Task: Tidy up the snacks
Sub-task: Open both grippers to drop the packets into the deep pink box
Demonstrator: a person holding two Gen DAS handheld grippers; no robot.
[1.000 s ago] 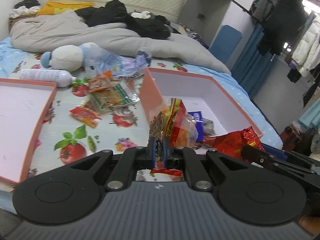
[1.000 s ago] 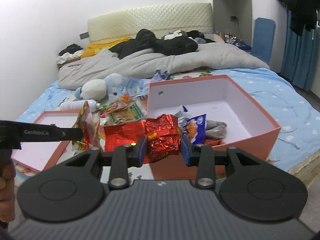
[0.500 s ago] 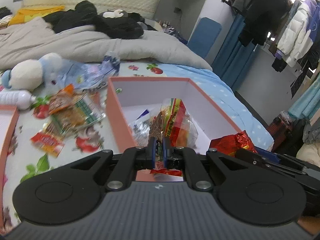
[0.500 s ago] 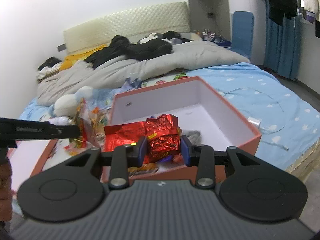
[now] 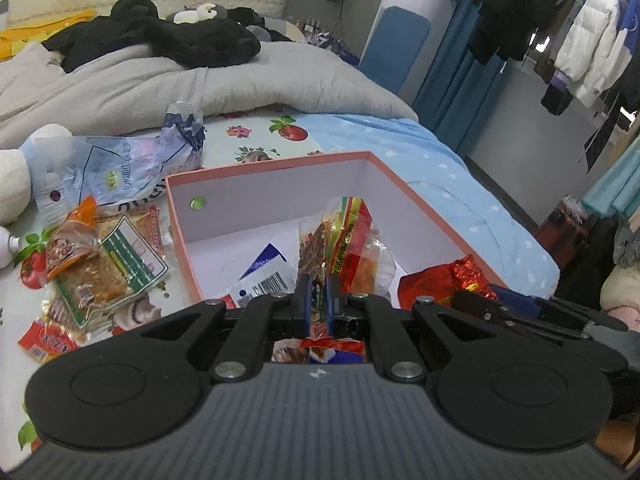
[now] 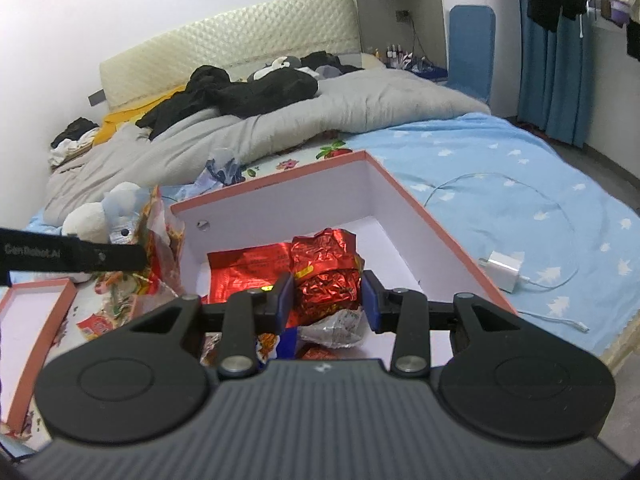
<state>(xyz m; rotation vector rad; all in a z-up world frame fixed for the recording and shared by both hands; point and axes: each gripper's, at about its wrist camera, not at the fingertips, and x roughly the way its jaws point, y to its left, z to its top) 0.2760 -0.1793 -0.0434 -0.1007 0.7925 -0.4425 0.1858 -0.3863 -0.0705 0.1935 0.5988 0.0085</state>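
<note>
bed clutter slid left in the left view as the left gripper [image 5: 317, 289], pinching a clear bag [image 5: 345, 245], came over the box [image 5: 280, 163]. from the right, the right gripper [image 6: 327, 295], clamping a red pack [image 6: 325, 268], also reached the box [image 6: 404, 196], so both seemed ready to drop.

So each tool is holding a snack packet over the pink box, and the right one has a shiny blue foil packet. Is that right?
Nearly. The right tool grips a shiny red foil packet, not a blue one, as the right wrist view shows. The rest holds: the left tool pinches a clear snack packet, and both are over the pink box.
</note>
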